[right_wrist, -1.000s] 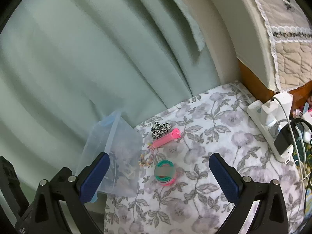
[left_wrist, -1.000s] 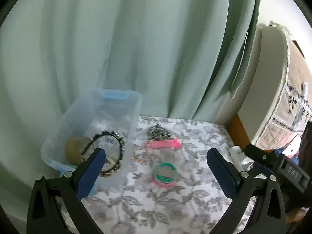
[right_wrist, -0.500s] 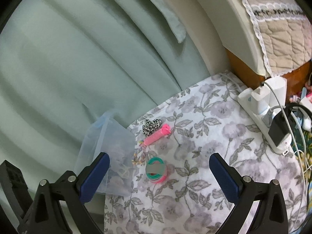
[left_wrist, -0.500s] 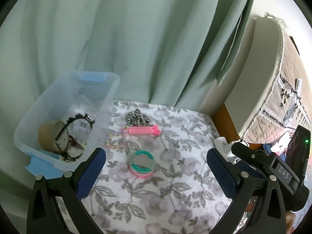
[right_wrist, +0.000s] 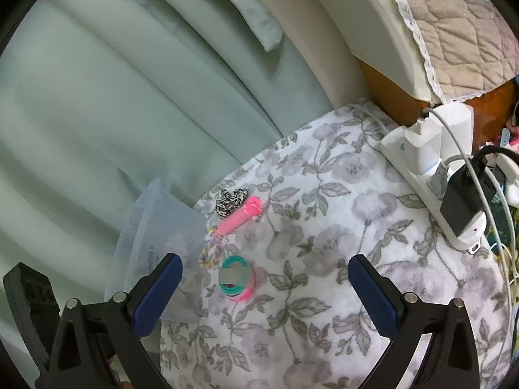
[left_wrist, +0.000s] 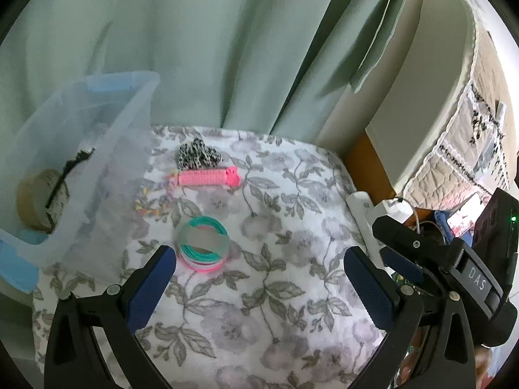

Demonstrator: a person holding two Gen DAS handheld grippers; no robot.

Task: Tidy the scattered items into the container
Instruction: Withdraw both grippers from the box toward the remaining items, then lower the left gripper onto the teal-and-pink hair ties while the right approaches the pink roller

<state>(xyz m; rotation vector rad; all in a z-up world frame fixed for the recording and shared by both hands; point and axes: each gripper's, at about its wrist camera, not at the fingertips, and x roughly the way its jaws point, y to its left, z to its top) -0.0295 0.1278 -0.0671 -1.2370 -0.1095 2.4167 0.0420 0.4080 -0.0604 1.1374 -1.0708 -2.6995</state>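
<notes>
1. Holding both tools above the floral cloth [left_wrist: 259, 291], we keep the left gripper [left_wrist: 259, 278] and right gripper [right_wrist: 264, 287] spread wide, empty.
2. Between the fingers ahead lie stacked hair ties [left_wrist: 203, 243], a pink clip [left_wrist: 209, 177] and a spotted scrunchie [left_wrist: 198, 155].
3. Leftward stands the clear container [left_wrist: 97, 168].
4. Rightward, a power strip [right_wrist: 431, 175] edges the cloth.
5. We read "DAS" on the right tool.

one clear container [left_wrist: 129, 120], one pink hair clip [left_wrist: 207, 177], one black-and-white scrunchie [left_wrist: 198, 154], one stack of hair ties [left_wrist: 203, 243], one power strip [right_wrist: 431, 175]
</notes>
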